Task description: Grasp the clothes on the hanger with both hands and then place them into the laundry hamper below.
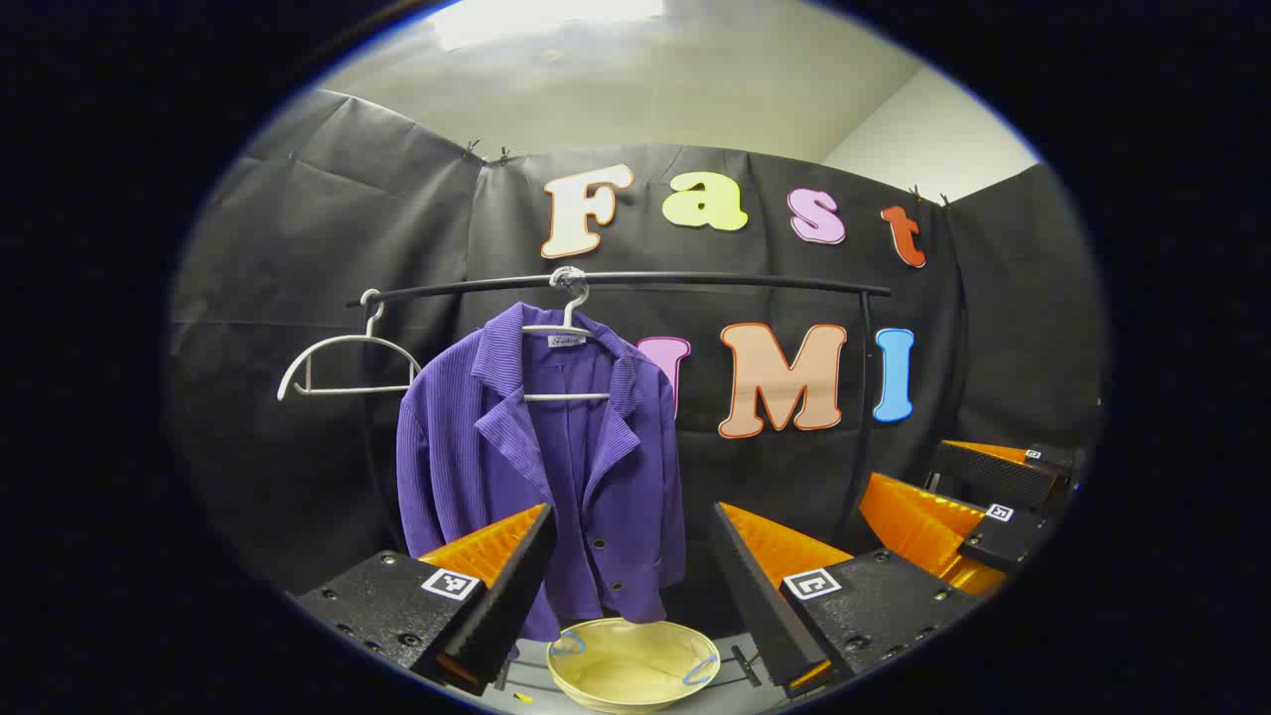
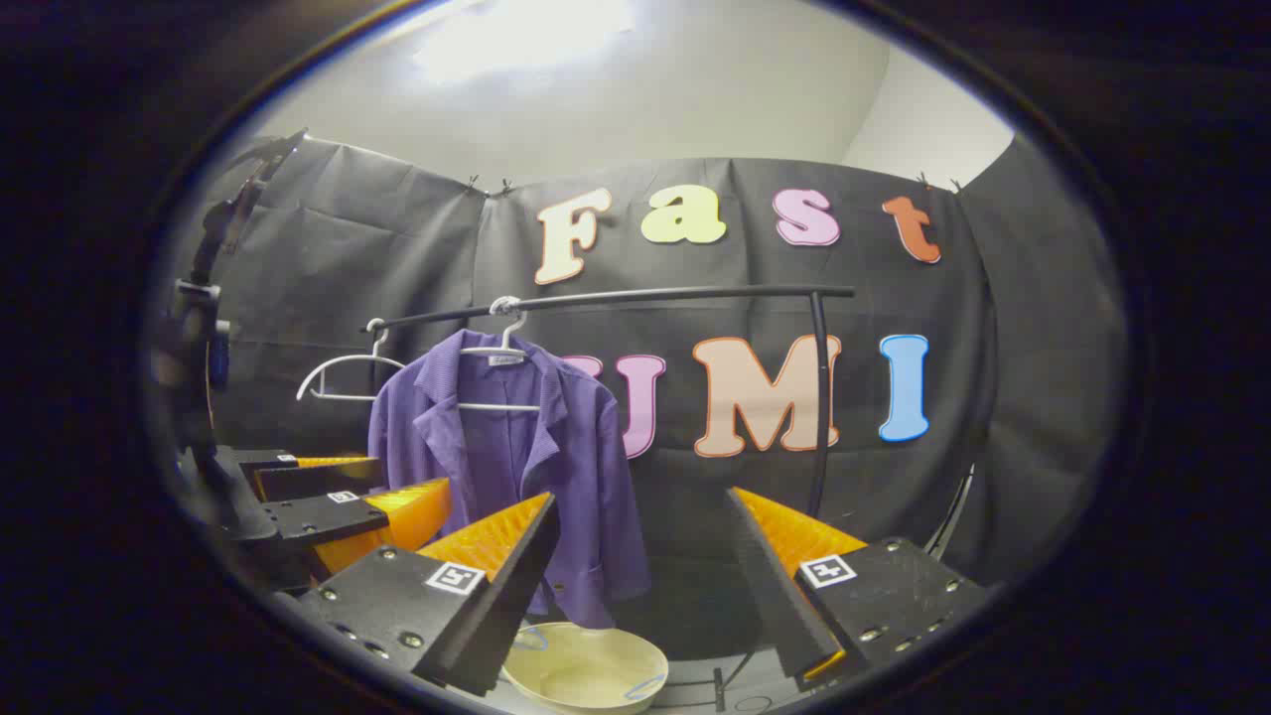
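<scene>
A purple ribbed jacket (image 1: 541, 467) (image 2: 506, 477) hangs on a white hanger (image 1: 566, 333) (image 2: 501, 353) from a black rail (image 1: 635, 283) (image 2: 635, 295). Directly under it on the floor stands a pale round laundry hamper (image 1: 634, 663) (image 2: 586, 667), nothing inside it. My left gripper (image 1: 631, 571) is open, some way short of the jacket, its fingers framing the jacket's lower half. My right gripper (image 2: 640, 566) is open too, with the jacket behind its left finger. The right gripper (image 1: 978, 506) shows at the right of the left gripper view, the left gripper (image 2: 328, 501) at the left of the right gripper view.
A second white hanger (image 1: 343, 362) (image 2: 348, 377) hangs bare at the rail's left end. The rail's black upright post (image 1: 862, 397) (image 2: 820, 397) stands at the right. Black cloth walls close the booth behind and at both sides.
</scene>
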Available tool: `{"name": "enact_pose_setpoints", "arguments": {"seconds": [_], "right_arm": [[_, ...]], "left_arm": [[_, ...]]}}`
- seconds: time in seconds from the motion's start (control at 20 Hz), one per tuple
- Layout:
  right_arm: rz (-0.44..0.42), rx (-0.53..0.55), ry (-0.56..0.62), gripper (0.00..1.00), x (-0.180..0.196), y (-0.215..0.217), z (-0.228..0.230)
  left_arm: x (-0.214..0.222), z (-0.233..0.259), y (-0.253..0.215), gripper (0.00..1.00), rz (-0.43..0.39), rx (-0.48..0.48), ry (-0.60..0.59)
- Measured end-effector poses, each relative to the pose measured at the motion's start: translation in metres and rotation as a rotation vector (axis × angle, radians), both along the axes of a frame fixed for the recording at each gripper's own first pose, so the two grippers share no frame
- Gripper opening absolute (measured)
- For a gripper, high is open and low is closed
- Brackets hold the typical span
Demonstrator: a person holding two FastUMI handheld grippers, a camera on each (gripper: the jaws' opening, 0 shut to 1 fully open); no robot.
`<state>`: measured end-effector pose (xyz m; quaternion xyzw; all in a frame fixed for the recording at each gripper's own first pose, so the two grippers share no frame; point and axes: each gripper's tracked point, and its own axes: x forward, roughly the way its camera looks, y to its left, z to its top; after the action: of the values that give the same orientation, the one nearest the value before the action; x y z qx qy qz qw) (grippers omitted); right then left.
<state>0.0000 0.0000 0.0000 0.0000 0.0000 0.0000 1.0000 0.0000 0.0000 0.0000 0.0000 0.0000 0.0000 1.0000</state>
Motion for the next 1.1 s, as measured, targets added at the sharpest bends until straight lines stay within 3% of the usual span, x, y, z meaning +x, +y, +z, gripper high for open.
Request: {"name": "enact_pose_setpoints", "arguments": {"seconds": [0.15,0.2,0.25,0.35,0.6,0.65,0.7,0.85,1.1], "right_arm": [[0.003,-0.013,0.003,0.99,0.015,0.009,-0.004],[0.003,-0.018,0.004,0.95,0.019,0.013,-0.003],[0.002,-0.021,0.003,0.99,0.024,0.016,-0.004],[0.0,-0.016,0.0,0.99,0.034,0.022,-0.002],[-0.02,-0.018,-0.007,0.99,0.059,0.033,-0.002],[-0.024,-0.02,-0.005,0.95,0.064,0.035,-0.003],[-0.027,-0.023,-0.007,0.95,0.068,0.037,-0.004],[-0.02,-0.026,0.0,0.99,0.08,0.042,-0.008],[0.048,-0.029,0.004,0.99,0.109,0.057,-0.012]], "left_arm": [[0.012,-0.001,0.01,0.92,-0.006,-0.005,0.006],[0.016,-0.003,0.014,0.92,-0.009,-0.002,0.007],[0.021,-0.003,0.018,0.92,-0.011,0.002,0.008],[0.03,-0.004,0.027,0.96,-0.014,0.007,0.013],[0.051,-0.009,0.047,0.92,-0.016,0.006,0.023],[0.056,-0.012,0.052,0.92,-0.013,0.007,0.031],[0.059,-0.014,0.057,0.95,-0.007,0.004,0.034],[0.073,-0.017,0.072,0.92,0.029,-0.007,0.046],[0.103,-0.024,0.093,0.92,0.114,-0.006,0.053]]}}
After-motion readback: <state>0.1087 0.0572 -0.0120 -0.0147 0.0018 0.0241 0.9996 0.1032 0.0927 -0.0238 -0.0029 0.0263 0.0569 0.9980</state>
